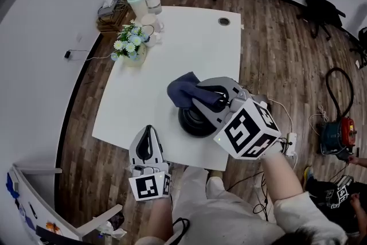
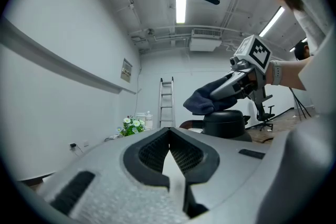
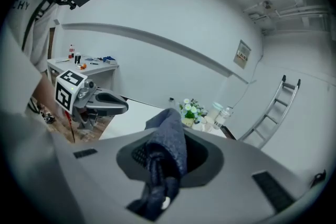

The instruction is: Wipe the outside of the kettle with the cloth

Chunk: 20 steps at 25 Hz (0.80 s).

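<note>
The kettle [image 1: 195, 122], black and round, stands on the white table [image 1: 189, 37] close to its near edge; we see the dark blue cloth [image 1: 182, 89] draped over its top and far side. Our right gripper [image 1: 202, 96] has its jaws clamped on that cloth, a fold bunched between them and spilling out in front. Our left gripper [image 1: 148, 133] hangs at the table's near edge, left of the kettle and apart from it, jaws closed tip to tip with nothing in them. A bunch of flowers [image 1: 131, 42] sits at the far left corner.
</note>
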Motion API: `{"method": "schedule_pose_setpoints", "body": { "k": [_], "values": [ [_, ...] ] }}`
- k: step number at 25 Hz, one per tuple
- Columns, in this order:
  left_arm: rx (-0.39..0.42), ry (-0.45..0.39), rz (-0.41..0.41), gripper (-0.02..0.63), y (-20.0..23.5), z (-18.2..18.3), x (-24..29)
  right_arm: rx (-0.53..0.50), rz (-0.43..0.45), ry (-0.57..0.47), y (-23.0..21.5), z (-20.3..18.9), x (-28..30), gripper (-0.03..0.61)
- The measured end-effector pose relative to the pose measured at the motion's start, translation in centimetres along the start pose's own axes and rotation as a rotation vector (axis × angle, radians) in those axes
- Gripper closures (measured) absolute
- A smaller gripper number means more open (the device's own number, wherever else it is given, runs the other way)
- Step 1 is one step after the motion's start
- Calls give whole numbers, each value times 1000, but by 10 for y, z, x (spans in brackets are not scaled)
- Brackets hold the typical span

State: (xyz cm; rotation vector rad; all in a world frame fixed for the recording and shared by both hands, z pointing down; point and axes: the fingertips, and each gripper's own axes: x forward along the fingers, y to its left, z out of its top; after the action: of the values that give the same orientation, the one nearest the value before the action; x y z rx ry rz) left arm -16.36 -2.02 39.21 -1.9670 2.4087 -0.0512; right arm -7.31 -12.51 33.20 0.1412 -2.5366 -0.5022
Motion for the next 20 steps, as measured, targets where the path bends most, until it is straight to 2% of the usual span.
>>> {"method": "schedule_pose_setpoints", "body": {
  "k": [3, 4, 6, 11, 15, 20],
  "values": [
    [-16, -2, 70, 606, 10, 35, -29, 51, 61, -70, 25, 12, -11, 511],
    [-9, -6, 67, 606, 3, 47, -35, 61, 63, -76, 28, 13, -23, 511],
    [24, -20, 3, 606, -15, 56, -29, 61, 45, -37, 30, 1, -43, 511],
    [6, -18, -97, 606, -31, 26, -7, 38, -4, 60, 44, -31, -48, 511],
    [16, -22, -160, 606, -44, 28, 0, 81, -30, 77, 46, -40, -55, 511],
    [24, -36, -191, 606, -49, 23, -8, 103, -68, 89, 53, -45, -72, 511]
  ]
}}
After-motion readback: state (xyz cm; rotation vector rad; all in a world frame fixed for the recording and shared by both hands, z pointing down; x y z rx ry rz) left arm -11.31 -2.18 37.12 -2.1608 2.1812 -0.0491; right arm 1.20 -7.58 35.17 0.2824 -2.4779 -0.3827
